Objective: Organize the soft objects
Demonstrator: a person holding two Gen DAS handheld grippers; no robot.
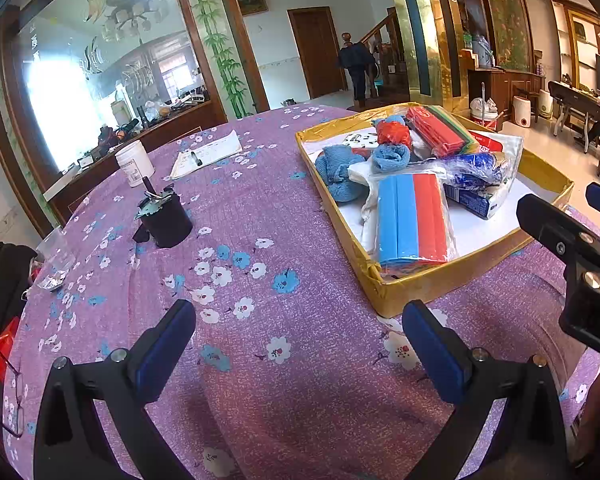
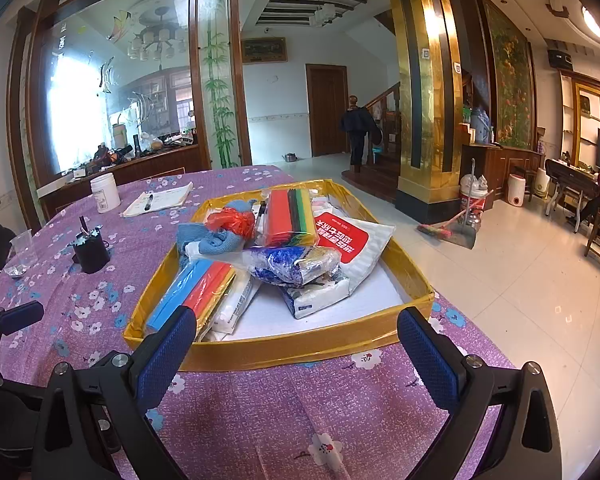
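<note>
The soft things, like the blue cloth [image 1: 338, 178] and the blue and red pack [image 2: 192, 290], lie piled in the yellow tray [image 2: 284, 350] on the purple surface [image 1: 260, 280], so the tidying looks not yet begun. The left gripper [image 1: 298, 340] and the right gripper [image 2: 296, 346] both hang spread wide and hold nothing. The tray's near wall is low, and there is lots of bare room beside the tray.

Bare tablecloth [image 1: 292, 240] left of crowded tray [image 2: 292, 350]
</note>
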